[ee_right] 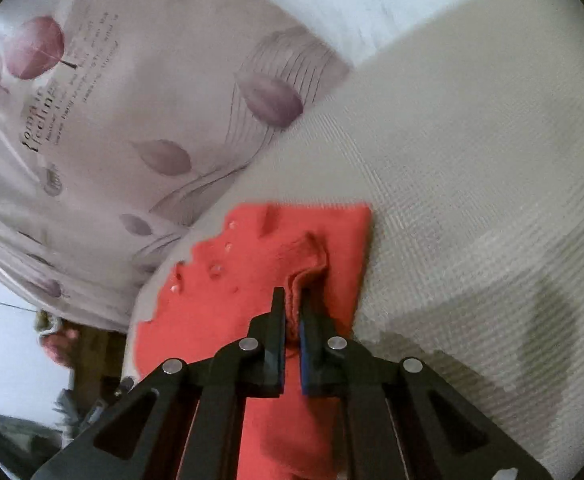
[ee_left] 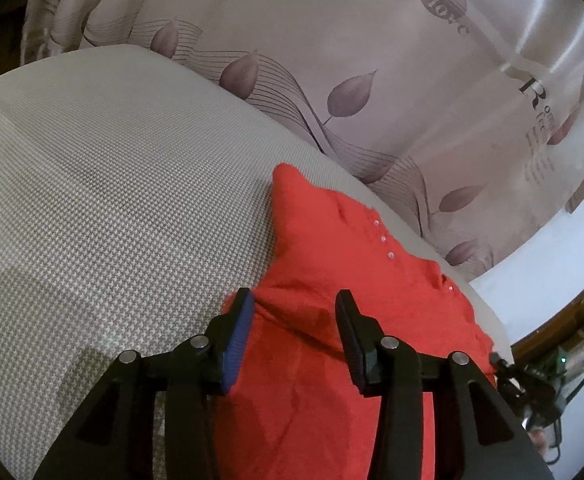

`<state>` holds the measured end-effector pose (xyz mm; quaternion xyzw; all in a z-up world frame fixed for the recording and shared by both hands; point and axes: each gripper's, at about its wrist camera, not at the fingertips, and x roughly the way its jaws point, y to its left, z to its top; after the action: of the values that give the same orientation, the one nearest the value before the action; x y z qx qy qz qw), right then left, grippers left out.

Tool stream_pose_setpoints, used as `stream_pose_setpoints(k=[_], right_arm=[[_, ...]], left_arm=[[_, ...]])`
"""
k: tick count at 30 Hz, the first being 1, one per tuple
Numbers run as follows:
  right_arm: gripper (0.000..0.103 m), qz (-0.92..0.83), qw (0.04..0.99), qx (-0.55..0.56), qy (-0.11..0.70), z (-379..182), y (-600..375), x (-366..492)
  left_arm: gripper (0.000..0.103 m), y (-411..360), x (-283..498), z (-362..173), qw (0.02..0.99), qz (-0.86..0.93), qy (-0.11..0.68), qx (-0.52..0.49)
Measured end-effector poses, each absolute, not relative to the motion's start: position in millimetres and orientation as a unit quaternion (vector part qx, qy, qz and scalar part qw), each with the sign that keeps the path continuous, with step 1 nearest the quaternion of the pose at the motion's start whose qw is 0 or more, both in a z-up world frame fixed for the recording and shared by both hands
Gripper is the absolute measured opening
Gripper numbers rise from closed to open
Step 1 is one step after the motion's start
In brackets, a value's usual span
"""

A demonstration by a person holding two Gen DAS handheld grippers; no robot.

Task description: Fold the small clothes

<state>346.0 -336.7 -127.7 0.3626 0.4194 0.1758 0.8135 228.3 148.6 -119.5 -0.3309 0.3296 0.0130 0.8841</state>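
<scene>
the red garment (ee_left: 332, 320) lies on the checked grey cloth (ee_left: 111, 200) at its curtain-side edge, looks light, soft and limp, best taken by bunched edge folds as the right gripper (ee_right: 292, 308) pinches tight, left gripper (ee_left: 294, 316) part-open, empty.

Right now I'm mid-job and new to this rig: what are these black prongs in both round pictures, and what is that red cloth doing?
Each round picture comes from a camera on a hand-held two-finger gripper. In the left-wrist view, the left gripper stands open above the small red knitted garment with clear buttons, gripping nothing. In the right-wrist view, the right gripper is shut, pinching a raised fold of that garment. It lies on a grey-white woven surface; a leaf-patterned curtain hangs behind.
</scene>
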Motion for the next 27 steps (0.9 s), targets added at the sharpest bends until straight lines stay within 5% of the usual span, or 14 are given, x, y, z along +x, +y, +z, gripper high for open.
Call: stream_pose_setpoints(k=[15, 17, 20, 21, 24, 27], right_arm=[[0.004, 0.148, 0.818, 0.343, 0.438, -130.4, -331.8, 347.1], [0.017, 0.129, 0.827, 0.338, 0.431, -119.8, -334.5, 330.5], [0.022, 0.146, 0.848, 0.297, 0.415, -86.5, -327.0, 278.7], [0.025, 0.170, 0.851, 0.283, 0.408, -76.6, -321.2, 254.9], [0.056, 0.236, 0.852, 0.231, 0.407, -61.4, -304.9, 174.3], [0.064, 0.260, 0.842, 0.200, 0.429, -68.9, -300.3, 97.4]], left_arm=[[0.061, 137.1, 232.7, -117.8, 0.888, -0.001, 0.338, -0.312], [0.061, 133.4, 231.6, -114.6, 0.889, -0.008, 0.348, -0.298], [0.061, 123.8, 207.4, -97.5, 0.891, -0.044, 0.363, -0.269], [0.066, 120.7, 189.8, -89.4, 0.894, -0.071, 0.359, -0.259], [0.089, 115.4, 145.7, -78.0, 0.896, -0.110, 0.372, -0.217], [0.089, 119.0, 88.2, -73.9, 0.892, -0.148, 0.379, -0.198]])
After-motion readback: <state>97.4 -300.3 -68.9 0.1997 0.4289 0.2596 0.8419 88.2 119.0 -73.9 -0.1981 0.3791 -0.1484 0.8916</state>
